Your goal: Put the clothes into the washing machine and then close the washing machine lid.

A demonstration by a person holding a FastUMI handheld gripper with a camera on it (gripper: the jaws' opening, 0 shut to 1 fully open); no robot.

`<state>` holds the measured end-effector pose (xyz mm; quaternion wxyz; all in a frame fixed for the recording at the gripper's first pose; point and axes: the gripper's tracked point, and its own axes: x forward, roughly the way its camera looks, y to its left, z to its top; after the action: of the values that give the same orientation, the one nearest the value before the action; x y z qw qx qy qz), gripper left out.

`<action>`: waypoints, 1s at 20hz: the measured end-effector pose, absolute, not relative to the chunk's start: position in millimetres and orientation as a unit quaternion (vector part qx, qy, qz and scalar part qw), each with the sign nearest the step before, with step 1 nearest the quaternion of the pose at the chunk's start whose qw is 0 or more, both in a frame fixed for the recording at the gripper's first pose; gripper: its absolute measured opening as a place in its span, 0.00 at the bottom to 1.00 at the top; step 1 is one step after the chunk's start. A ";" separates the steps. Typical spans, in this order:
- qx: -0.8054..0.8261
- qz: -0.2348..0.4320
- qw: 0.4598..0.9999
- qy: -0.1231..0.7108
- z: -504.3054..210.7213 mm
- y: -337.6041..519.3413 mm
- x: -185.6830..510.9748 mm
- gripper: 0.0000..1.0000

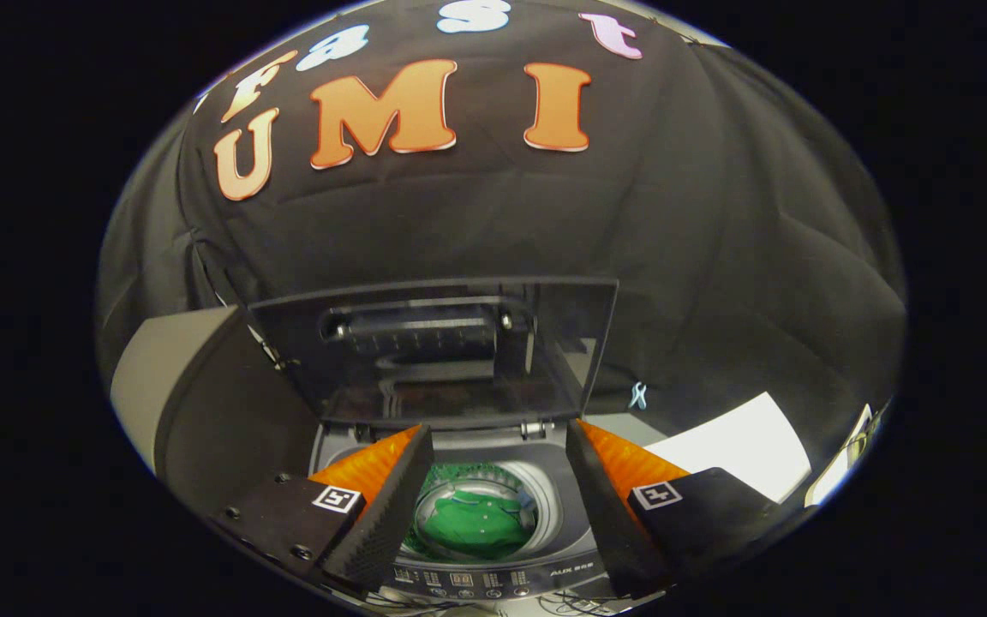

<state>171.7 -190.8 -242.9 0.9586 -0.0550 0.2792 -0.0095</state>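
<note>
A small top-loading washing machine [545,480] stands just below and ahead of my fingers. Its dark see-through lid [433,351] is raised upright behind the drum opening. A green garment [472,523] lies inside the drum, seen between my two fingers. My gripper [500,441] hovers above the opening, open, with nothing held between the fingers. The machine's control panel [493,578] runs along its near edge, under the fingers.
A dark box-like object with a grey face [194,403] stands to the left of the machine. A white sheet [742,441] lies to the right on the grey surface. Black cloth walls close in the back and sides.
</note>
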 end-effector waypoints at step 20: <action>-0.042 0.009 0.973 0.228 -217.3 -136.9 320.0 0.99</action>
<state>320.0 -136.9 -217.3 0.9726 -0.0420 0.2285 0.0093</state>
